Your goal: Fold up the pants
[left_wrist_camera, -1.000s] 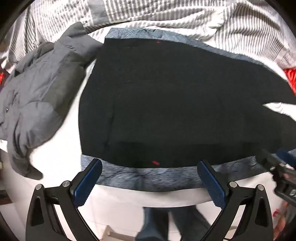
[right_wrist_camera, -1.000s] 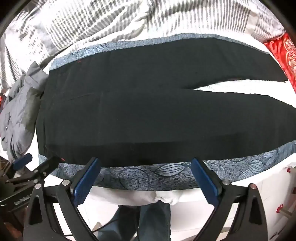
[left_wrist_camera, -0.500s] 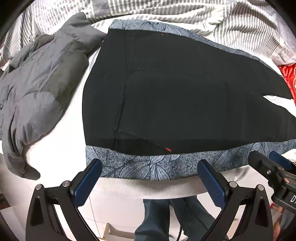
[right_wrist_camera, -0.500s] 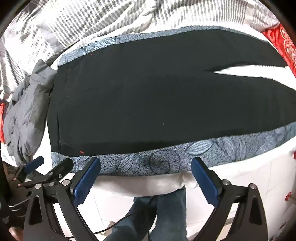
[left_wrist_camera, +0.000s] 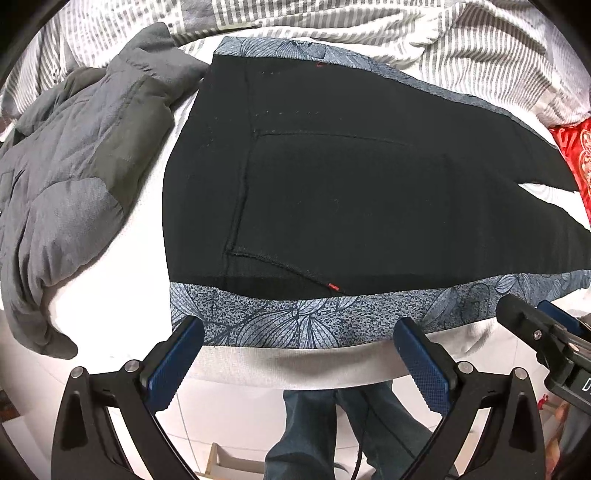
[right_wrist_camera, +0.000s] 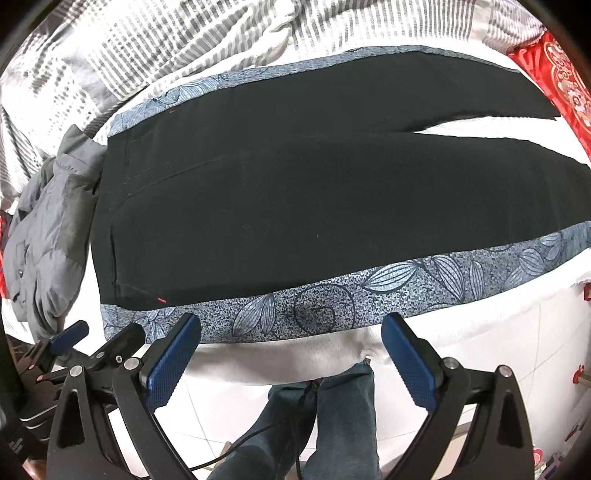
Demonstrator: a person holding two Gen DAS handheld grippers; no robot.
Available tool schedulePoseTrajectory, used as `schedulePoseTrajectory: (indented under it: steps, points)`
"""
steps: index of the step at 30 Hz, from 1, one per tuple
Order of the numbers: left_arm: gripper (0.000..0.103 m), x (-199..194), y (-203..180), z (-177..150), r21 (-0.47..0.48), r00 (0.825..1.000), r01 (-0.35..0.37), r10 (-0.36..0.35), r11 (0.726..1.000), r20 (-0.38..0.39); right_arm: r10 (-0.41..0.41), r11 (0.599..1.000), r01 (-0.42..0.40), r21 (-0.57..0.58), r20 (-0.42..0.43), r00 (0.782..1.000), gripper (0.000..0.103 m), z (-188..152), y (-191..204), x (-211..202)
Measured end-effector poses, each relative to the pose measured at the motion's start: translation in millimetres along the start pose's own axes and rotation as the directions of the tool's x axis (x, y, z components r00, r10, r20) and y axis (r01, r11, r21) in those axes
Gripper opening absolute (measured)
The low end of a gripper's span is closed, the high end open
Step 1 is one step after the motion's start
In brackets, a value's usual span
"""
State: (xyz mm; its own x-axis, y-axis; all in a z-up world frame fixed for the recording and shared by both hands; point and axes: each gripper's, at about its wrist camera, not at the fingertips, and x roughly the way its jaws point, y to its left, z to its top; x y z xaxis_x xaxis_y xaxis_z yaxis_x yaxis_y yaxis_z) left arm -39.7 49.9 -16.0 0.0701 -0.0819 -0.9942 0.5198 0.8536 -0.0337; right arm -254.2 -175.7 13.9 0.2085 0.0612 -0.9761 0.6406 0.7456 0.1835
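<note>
Black pants point(left_wrist_camera: 351, 192) with blue-grey leaf-print side stripes point(left_wrist_camera: 314, 321) lie flat on a white bed, waist to the left, legs to the right. They also show in the right wrist view point(right_wrist_camera: 295, 206), legs split at the far right. My left gripper point(left_wrist_camera: 299, 354) is open and empty, hovering just off the bed's near edge below the waist's striped edge. My right gripper point(right_wrist_camera: 291, 350) is open and empty, over the near edge below the near leg's stripe point(right_wrist_camera: 332, 306). The right gripper also shows in the left wrist view point(left_wrist_camera: 535, 332), and the left gripper in the right wrist view point(right_wrist_camera: 92, 347).
A grey padded jacket point(left_wrist_camera: 70, 173) lies left of the waistband. A striped duvet point(left_wrist_camera: 406, 33) is bunched along the far side. A red cushion point(right_wrist_camera: 565, 77) sits at the far right. The person's jeans-clad legs point(right_wrist_camera: 314, 424) stand at the bed's near edge.
Both grippers have drawn back toward me and a little up from the pants' near edge. More of the striped edge and the bed's side now show. Both stay open.
</note>
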Motion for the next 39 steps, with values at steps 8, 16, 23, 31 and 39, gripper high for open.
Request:
schedulePoseTrajectory:
  steps: [8,16,23,31,39]
  points:
    - [0.103,0,0,0,0.01,1.0,0.006,-0.006,1.0,-0.007,-0.003,1.0,0.003,0.0,-0.005,1.0,0.099,-1,-1,0]
    - [0.103,2,-3,-2,0.025,1.0,0.018,-0.018,1.0,-0.002,-0.008,1.0,0.008,0.008,0.001,1.0,0.099,-5,-2,0]
    - [0.103,4,-2,-5,0.033,0.999,0.033,-0.033,0.999,-0.003,-0.014,1.0,0.014,0.014,-0.004,1.0,0.099,-9,0,2]
    - [0.103,8,-2,-5,0.025,0.999,0.041,-0.041,0.999,-0.007,-0.024,1.0,0.024,0.015,-0.004,1.0,0.099,-13,-3,1]
    - [0.103,13,-3,-7,-0.006,0.999,0.034,-0.034,0.999,-0.013,-0.011,1.0,0.011,0.009,-0.011,1.0,0.099,-11,-10,4]
